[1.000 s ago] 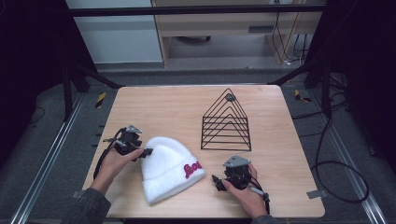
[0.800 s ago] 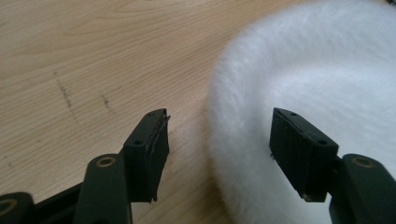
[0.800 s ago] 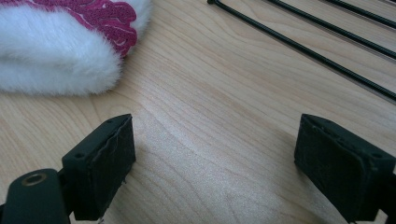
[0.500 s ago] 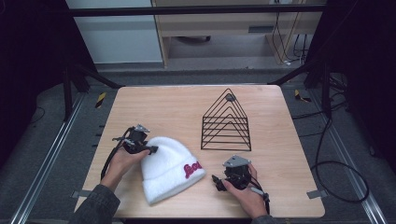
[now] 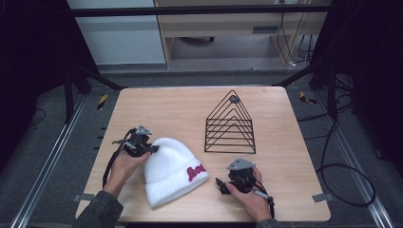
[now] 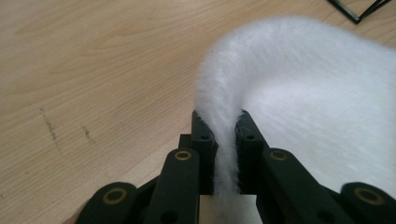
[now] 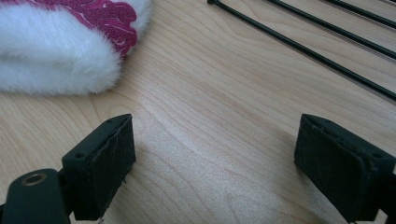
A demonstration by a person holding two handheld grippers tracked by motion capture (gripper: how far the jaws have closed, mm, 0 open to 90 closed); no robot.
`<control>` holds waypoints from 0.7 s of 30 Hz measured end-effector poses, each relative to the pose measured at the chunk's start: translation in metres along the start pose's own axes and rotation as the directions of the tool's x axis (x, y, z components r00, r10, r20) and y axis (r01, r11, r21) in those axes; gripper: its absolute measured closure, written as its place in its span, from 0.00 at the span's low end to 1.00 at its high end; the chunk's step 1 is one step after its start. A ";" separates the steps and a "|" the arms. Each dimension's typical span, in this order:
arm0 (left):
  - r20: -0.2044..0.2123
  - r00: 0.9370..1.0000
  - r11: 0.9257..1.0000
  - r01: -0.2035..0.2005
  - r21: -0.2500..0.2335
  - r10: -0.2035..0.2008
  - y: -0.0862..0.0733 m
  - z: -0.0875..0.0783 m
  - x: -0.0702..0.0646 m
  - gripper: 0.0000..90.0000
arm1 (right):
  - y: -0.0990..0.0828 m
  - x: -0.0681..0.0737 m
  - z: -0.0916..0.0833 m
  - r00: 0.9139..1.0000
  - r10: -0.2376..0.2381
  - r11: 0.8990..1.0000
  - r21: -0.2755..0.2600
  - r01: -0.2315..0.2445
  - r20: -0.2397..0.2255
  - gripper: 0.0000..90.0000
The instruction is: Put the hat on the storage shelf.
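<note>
Hat (image 5: 168, 171) on table (image 5: 166, 107), front-left; wire rack (image 5: 230, 124) behind-right of hat, well apart.

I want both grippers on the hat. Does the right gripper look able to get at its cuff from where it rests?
Probably yes. The right gripper rests open beside the white hat, bare table between its jaws and the cuff; the left gripper pinches the far edge.

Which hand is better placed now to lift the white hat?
Left. The left tool is shut on the white hat; the right tool is open over bare table.
</note>
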State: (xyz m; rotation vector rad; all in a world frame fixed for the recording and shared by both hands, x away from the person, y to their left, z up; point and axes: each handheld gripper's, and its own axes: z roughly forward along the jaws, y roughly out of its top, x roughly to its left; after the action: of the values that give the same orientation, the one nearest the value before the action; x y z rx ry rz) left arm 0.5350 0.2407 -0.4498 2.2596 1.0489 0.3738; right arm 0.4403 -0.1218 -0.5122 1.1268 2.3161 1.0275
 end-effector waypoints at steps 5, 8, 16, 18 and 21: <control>-0.014 0.999 0.999 -0.038 -0.037 0.037 0.004 -0.014 -0.010 0.90 | 0.000 0.000 0.000 1.000 0.001 1.000 0.001 -0.001 0.001 0.14; -0.021 0.998 0.996 -0.063 -0.058 0.062 0.007 -0.024 -0.016 0.90 | 0.000 0.000 0.000 1.000 0.001 1.000 0.000 -0.001 0.001 0.14; -0.027 0.992 0.985 -0.129 -0.116 0.126 0.020 -0.050 -0.036 0.91 | 0.000 0.000 0.000 1.000 0.001 1.000 0.000 -0.001 0.001 0.14; -0.029 0.990 0.981 -0.144 -0.132 0.141 0.024 -0.056 -0.040 0.91 | 0.000 0.000 0.000 1.000 0.001 1.000 0.000 -0.001 0.001 0.14; -0.034 0.985 0.975 -0.172 -0.140 0.169 0.031 -0.065 -0.046 0.91 | 0.000 0.000 0.000 1.000 0.001 1.000 0.001 -0.001 0.001 0.14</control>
State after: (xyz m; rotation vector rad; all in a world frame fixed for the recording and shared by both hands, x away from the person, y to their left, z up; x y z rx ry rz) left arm 0.4923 0.2170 -0.3804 2.2262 0.8138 0.5300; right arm 0.4402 -0.1218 -0.5121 1.1289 2.3153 1.0265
